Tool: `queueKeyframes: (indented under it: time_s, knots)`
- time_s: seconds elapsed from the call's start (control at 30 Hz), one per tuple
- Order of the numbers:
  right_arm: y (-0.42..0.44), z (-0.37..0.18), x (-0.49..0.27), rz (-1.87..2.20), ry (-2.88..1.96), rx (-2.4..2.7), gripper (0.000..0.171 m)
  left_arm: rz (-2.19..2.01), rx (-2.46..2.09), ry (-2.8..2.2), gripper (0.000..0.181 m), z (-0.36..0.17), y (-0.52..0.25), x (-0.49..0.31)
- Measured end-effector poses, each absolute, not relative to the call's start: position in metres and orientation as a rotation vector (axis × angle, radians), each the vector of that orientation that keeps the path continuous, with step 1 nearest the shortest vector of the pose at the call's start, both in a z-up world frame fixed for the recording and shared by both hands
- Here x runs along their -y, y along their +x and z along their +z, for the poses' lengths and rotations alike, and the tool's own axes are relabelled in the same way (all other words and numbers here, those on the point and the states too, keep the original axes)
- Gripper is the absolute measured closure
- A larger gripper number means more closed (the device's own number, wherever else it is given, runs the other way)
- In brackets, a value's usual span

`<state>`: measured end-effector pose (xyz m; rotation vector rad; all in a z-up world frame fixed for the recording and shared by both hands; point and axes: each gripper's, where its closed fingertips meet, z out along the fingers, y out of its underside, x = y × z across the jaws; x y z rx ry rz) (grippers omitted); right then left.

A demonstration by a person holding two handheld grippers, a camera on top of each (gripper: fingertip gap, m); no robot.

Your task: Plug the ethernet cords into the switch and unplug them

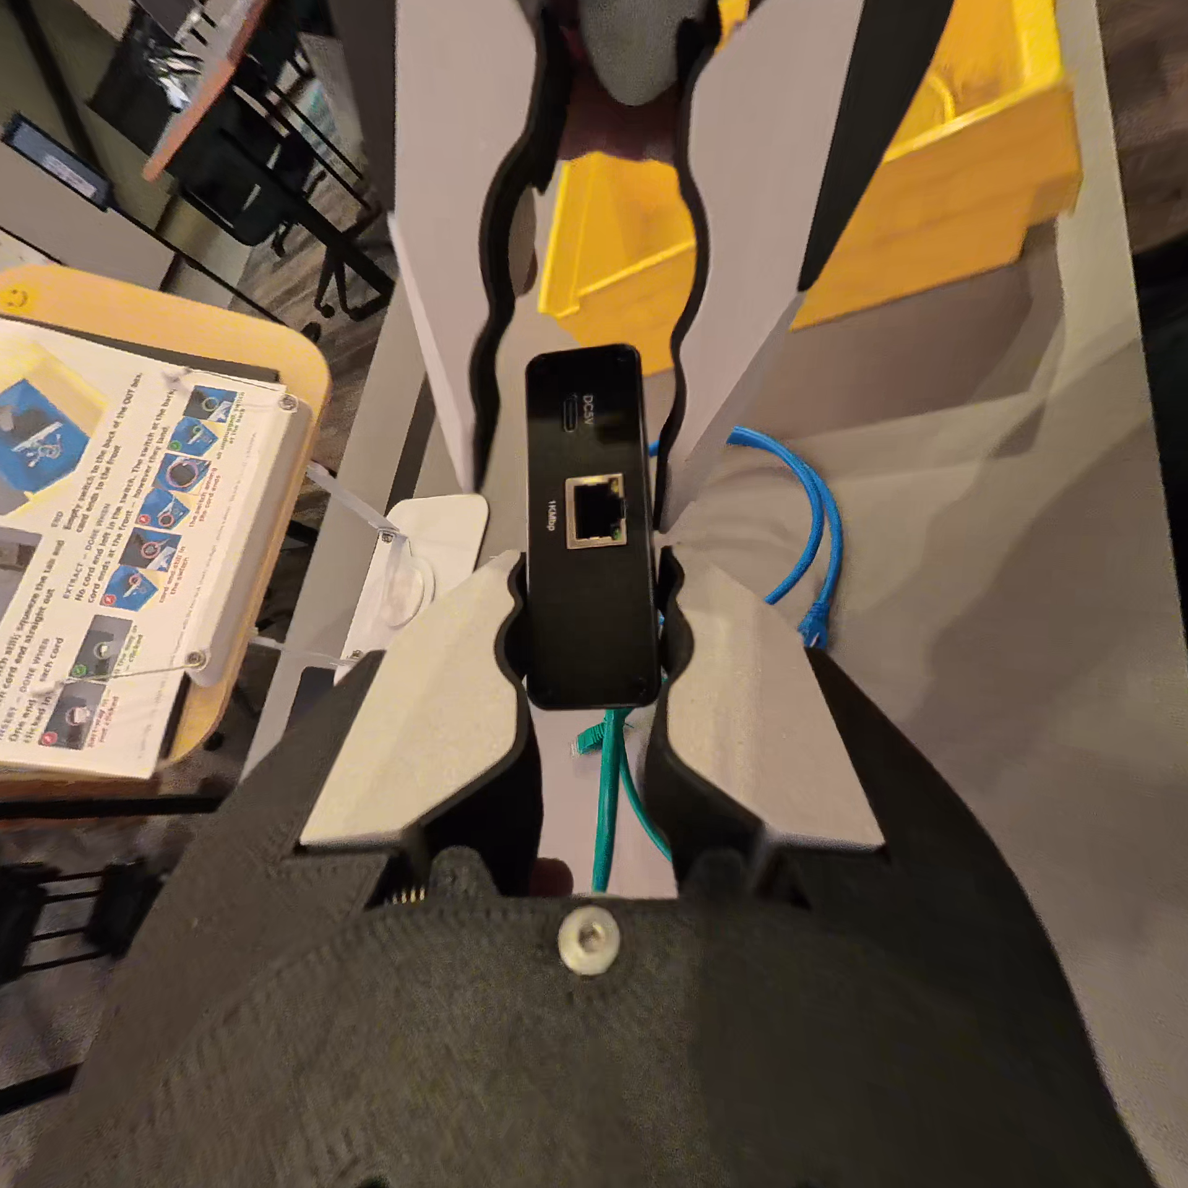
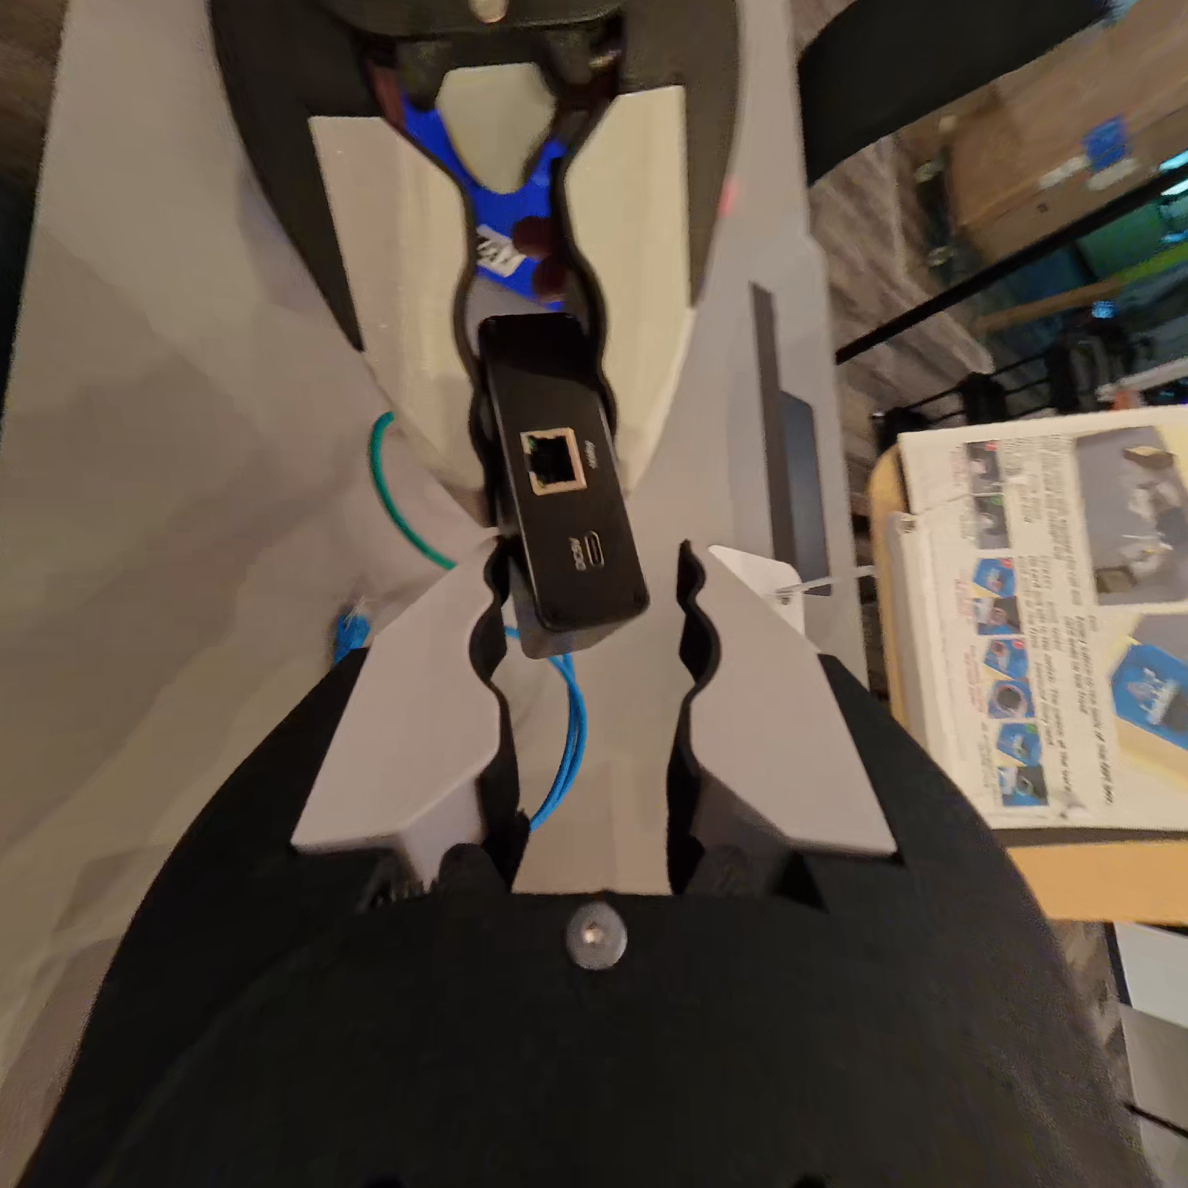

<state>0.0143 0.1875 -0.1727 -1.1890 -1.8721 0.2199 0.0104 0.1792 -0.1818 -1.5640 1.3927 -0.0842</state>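
Observation:
The black switch [image 1: 588, 527] is held above the grey table [image 1: 964, 578], with an empty ethernet port [image 1: 594, 508] facing the camera. My left gripper [image 1: 591, 578] is shut on the switch's near end. My right gripper [image 1: 575, 495] comes in from the far side, its jaws open around the switch's other end. In the right wrist view my right gripper [image 2: 588, 559] is open and the switch [image 2: 559, 488] sits between its fingers, close to the left one. A blue cord [image 1: 816, 514] and a green cord [image 1: 607, 791] lie loose on the table below, unplugged.
Two yellow bins [image 1: 617, 238] [image 1: 964, 161] stand at the far side of the table. A printed instruction sheet [image 1: 128, 527] on a stand sits on a wooden side table to the left. A blue bin [image 2: 501, 186] shows behind the left gripper. Less than 4 cm separates the two grippers' tips.

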Motion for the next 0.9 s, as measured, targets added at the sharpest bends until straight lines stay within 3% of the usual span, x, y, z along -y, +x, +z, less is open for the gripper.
queueKeyframes:
  time_s: [0.17,0.3,0.63,0.73,0.9]
  knots:
    - [0.019,-0.141,-0.214,0.251,-1.259,1.602,0.101,-0.274,-1.176,-1.553,0.145,-0.155,0.001,-0.188]
    - [0.027,-0.132,-0.228,0.28,-1.32,1.44,0.097,-0.421,-0.96,-1.533,0.145,-0.131,-0.011,-0.198]
    - [0.009,-0.166,-0.224,0.196,-1.336,1.474,0.104,-0.695,-0.643,-1.452,0.146,-0.095,-0.014,-0.2]
    - [0.001,-0.18,-0.21,0.297,-1.368,1.537,0.114,-0.676,-0.64,-1.458,0.146,-0.096,-0.012,-0.201]
    - [-0.016,-0.199,-0.194,0.586,-1.494,1.489,0.113,-0.699,-0.624,-1.451,0.146,-0.096,-0.009,-0.201]
